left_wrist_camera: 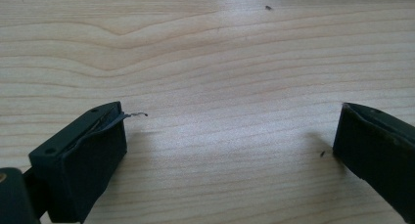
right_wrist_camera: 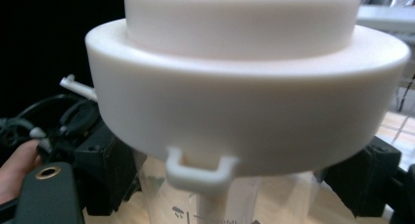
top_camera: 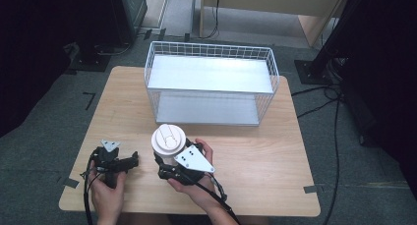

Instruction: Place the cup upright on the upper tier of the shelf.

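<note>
Clear plastic cup [top_camera: 168, 142] with white lid [right_wrist_camera: 247, 77] stands near-centre on table [top_camera: 255, 156], right gripper [top_camera: 167, 167] clamped on its body; left gripper [top_camera: 132, 161] open, empty. Likely light, slippery, crushable; hold below lid.

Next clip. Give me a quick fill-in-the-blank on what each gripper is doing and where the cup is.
1. The right gripper is closed around a clear cup with a white ____.
2. The left gripper is ____ above bare table.
3. The wire basket stands ____ the cup in the high view.

Missing words: lid; open; behind
</note>
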{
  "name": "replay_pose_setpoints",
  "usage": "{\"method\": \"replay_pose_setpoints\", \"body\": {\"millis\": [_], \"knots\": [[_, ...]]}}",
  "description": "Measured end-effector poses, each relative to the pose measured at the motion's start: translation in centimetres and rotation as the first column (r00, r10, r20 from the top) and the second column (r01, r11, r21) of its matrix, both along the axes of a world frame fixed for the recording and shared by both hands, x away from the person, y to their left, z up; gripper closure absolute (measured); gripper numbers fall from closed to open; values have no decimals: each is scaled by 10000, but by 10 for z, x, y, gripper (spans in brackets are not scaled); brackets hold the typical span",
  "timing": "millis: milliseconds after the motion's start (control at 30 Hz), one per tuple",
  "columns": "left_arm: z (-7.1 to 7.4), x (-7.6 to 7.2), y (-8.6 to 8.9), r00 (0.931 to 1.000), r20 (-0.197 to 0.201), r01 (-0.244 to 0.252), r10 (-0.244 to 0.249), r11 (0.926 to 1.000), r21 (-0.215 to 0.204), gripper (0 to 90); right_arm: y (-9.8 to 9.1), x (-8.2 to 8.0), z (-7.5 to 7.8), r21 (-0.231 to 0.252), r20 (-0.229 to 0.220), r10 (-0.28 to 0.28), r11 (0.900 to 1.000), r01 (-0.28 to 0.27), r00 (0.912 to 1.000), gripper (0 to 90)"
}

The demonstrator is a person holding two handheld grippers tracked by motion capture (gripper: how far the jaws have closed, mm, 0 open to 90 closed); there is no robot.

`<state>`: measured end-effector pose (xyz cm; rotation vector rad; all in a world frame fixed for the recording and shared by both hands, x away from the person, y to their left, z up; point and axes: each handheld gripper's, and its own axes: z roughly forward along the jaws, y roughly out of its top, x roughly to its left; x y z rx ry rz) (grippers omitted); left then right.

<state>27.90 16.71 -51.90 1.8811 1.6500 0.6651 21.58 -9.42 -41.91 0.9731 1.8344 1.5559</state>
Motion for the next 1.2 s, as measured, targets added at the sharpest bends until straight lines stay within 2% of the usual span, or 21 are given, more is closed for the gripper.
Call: {"method": "replay_pose_setpoints", "body": {"millis": [267,467,933,1200], "knots": [[0,0,0,10000,5,7,-7,10000,18,0,-13,7,20,71,492,-570,9984,567,9972,161],[0,0,0,10000,7,6,-6,10000,15,0,-22,13,35,145,933,-936,9956,927,9912,161],[0,0,0,10000,31,-10,10,10000,2,0,-43,31,72,508,1583,-2048,9786,1992,9659,160],[0,0,0,10000,18,10,-10,10000,14,0,-51,42,91,725,1798,-2293,9729,2195,9566,160]]}}
